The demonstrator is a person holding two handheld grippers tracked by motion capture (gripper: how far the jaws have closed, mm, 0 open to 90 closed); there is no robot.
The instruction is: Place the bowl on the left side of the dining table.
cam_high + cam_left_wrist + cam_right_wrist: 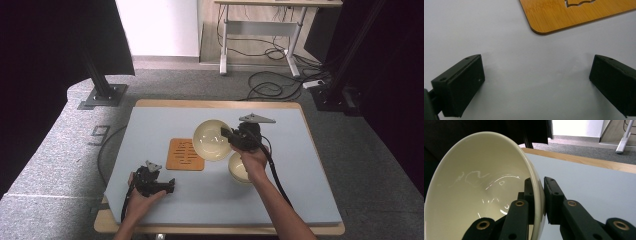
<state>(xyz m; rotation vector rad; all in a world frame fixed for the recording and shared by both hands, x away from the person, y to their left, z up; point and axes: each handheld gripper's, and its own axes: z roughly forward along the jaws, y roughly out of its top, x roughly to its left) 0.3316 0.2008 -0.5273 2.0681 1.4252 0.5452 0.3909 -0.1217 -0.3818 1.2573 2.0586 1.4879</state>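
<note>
Black jaws of the right gripper (539,195) pinch the rim of a cream bowl (484,187) and hold it tilted, off the table, just beside the bamboo trivet (186,154) and above a second cream bowl (239,168); with so thin a bite on glazed ware, I judge it could swivel or slip out and knock that bowl below. Over at the near left, the left gripper (536,82) rests on the grey mat (499,30) with jaws wide and empty. No brand, label or legible writing appears on the bowls or trivet, only cut-out slots.
</note>
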